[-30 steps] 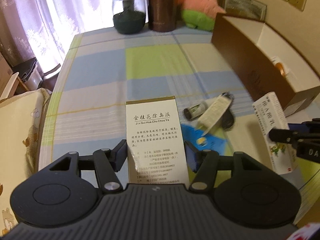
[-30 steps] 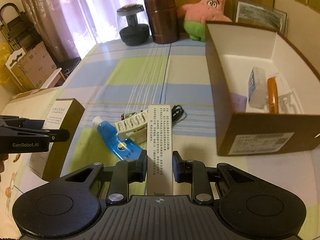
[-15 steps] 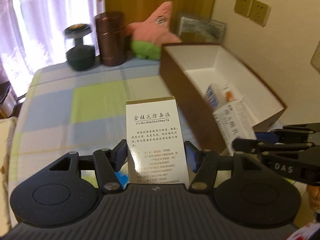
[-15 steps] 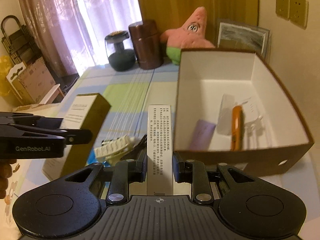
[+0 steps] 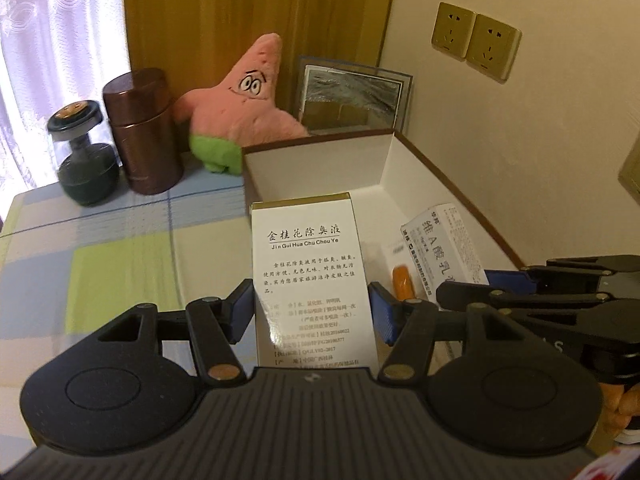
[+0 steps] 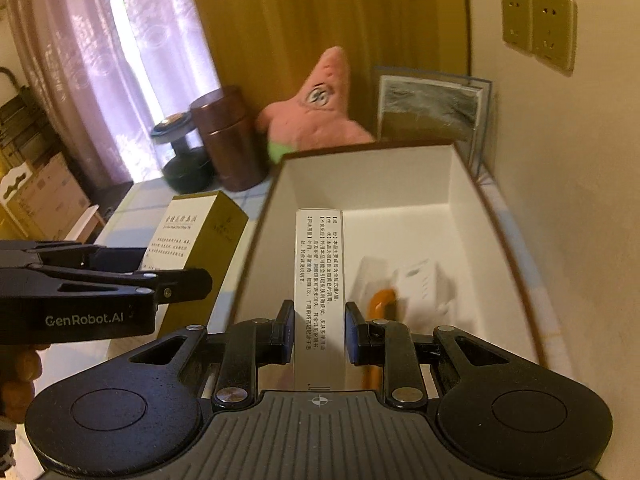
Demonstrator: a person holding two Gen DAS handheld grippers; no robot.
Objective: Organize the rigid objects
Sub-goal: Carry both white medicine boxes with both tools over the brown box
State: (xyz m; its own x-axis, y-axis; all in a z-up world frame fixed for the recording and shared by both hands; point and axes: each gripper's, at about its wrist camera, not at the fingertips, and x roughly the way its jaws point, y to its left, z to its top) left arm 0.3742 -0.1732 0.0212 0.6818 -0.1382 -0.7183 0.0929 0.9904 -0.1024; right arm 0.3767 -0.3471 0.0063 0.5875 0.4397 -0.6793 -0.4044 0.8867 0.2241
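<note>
My left gripper (image 5: 312, 312) is shut on a white and gold carton (image 5: 310, 276) with black Chinese print, held above the near left edge of the open brown storage box (image 5: 316, 164). My right gripper (image 6: 319, 332) is shut on a narrow white medicine box (image 6: 319, 280), held over the storage box's white inside (image 6: 400, 188). In the left wrist view the right gripper (image 5: 464, 288) and its medicine box (image 5: 444, 248) sit to the right. In the right wrist view the left gripper (image 6: 180, 276) and its carton (image 6: 196, 240) sit left of the storage box. An orange item (image 6: 380, 300) and white packs (image 6: 420, 284) lie inside.
A pink star plush (image 5: 248, 108), a brown canister (image 5: 142, 132) and a dark glass jar (image 5: 82, 160) stand at the back of the checked tablecloth (image 5: 120, 256). A framed picture (image 5: 352, 96) leans on the wall behind the storage box. Wall sockets (image 5: 476, 40) are above.
Both grippers have risen and moved forward and right with their boxes, from above the table's loose items to over the storage box. Both grips are unchanged.
</note>
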